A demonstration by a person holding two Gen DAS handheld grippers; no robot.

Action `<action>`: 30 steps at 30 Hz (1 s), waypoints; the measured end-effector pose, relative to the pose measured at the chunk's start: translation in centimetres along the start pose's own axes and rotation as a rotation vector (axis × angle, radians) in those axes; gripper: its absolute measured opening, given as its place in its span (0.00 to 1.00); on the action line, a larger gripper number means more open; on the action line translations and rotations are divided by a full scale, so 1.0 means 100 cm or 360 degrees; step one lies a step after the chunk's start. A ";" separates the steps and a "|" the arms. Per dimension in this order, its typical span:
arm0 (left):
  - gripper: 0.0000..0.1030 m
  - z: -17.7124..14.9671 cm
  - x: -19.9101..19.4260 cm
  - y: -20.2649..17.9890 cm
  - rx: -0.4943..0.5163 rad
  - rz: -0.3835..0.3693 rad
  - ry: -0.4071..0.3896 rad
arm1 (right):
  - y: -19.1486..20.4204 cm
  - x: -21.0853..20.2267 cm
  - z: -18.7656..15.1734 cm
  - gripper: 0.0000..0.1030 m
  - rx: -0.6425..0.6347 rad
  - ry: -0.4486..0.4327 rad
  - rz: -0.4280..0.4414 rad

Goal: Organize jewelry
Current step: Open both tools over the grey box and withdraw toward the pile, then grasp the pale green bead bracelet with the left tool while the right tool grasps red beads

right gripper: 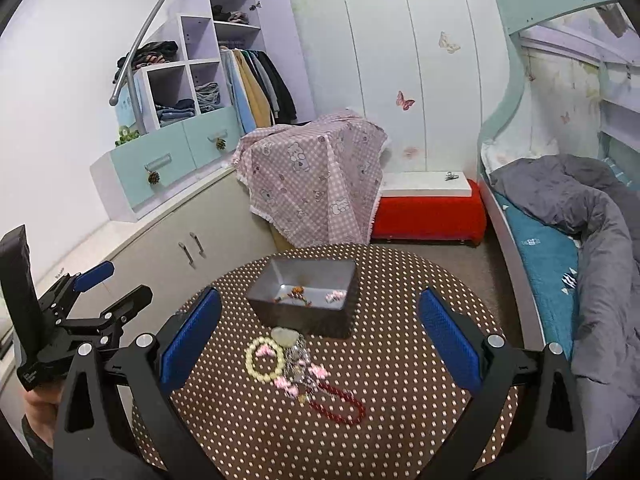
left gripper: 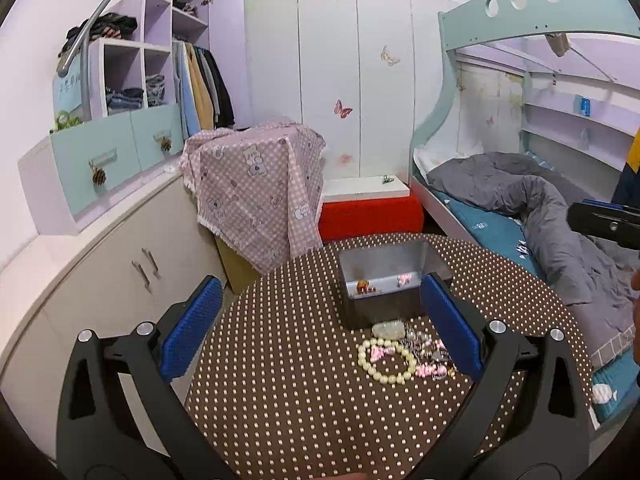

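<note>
A grey metal box (left gripper: 384, 268) (right gripper: 304, 280) stands on the round brown dotted table (left gripper: 280, 360) (right gripper: 400, 380), with a few small jewelry pieces inside it. In front of the box lies a pile: a cream bead bracelet (left gripper: 386, 360) (right gripper: 264, 360), pink pieces (left gripper: 430, 370) (right gripper: 316, 372), a pale stone (right gripper: 285, 336) and a dark red bead bracelet (right gripper: 340, 400). My left gripper (left gripper: 320, 328) is open and empty above the table, the pile near its right finger. My right gripper (right gripper: 320, 336) is open and empty, with the pile between its fingers. The left gripper also shows in the right wrist view (right gripper: 104, 288).
A bed with a grey duvet (left gripper: 560, 220) (right gripper: 592, 220) runs along the right. A low cabinet (left gripper: 100, 272) stands left of the table. A pink checked cloth (left gripper: 256, 188) covers something behind the table, beside a red ottoman (left gripper: 368, 212).
</note>
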State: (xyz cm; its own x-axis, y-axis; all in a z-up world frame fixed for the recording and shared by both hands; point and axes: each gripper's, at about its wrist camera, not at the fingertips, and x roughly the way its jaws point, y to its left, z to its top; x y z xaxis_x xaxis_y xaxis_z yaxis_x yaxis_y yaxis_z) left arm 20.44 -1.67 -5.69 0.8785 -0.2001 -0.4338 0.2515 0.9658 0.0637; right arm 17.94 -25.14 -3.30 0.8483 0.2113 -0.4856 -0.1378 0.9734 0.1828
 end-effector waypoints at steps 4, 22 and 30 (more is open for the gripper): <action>0.94 -0.015 0.003 -0.001 -0.0019 0.0005 0.0038 | -0.002 -0.005 -0.014 0.92 -0.0007 0.0003 -0.0034; 0.94 -0.075 0.110 -0.016 -0.0006 0.0022 0.0539 | -0.026 0.018 -0.062 0.92 0.0068 0.0149 -0.0080; 0.45 -0.089 0.142 -0.022 -0.0030 -0.0138 0.0701 | -0.035 0.038 -0.077 0.92 0.0053 0.0244 -0.0105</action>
State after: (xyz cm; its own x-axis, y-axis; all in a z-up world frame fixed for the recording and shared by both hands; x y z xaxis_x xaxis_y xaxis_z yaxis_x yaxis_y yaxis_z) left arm 28.72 -5.15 -20.02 0.5969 -0.1951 -0.7782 0.3053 0.9522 -0.0046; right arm 17.76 -27.05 -12.35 0.7667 0.1601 -0.6217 -0.0650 0.9828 0.1729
